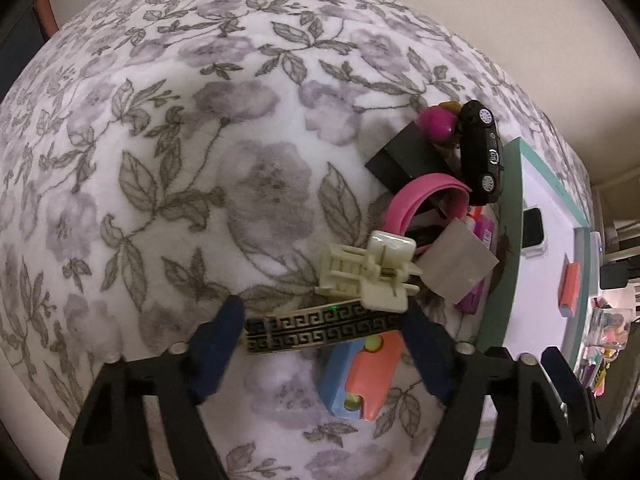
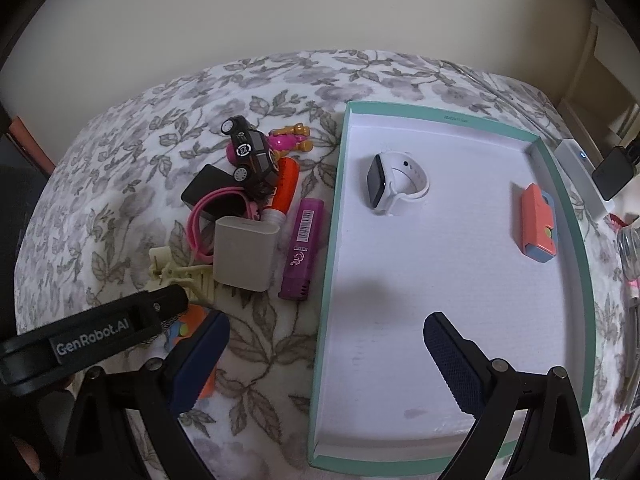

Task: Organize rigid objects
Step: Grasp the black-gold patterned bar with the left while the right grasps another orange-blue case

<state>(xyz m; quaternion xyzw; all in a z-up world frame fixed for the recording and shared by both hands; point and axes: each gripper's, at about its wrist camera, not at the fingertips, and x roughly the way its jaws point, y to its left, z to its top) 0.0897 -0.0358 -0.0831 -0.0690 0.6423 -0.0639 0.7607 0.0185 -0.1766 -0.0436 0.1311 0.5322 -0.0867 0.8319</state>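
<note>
Black-and-gold key-patterned flat bangle (image 1: pixel 320 330) lies between the left gripper (image 1: pixel 320 344) pads, which stand spread on either side of it; whether they touch it I cannot tell. Under it sits a coral-and-blue plastic block (image 1: pixel 362 376), and just beyond a cream plastic hair claw (image 1: pixel 368 274), all on the floral fleece blanket (image 1: pixel 160 160). The right gripper (image 2: pixel 326 352) hangs with jaws wide apart over the teal-rimmed white cardboard tray (image 2: pixel 332 240) (a white smartwatch (image 2: pixel 394 182) lies inside it).
</note>
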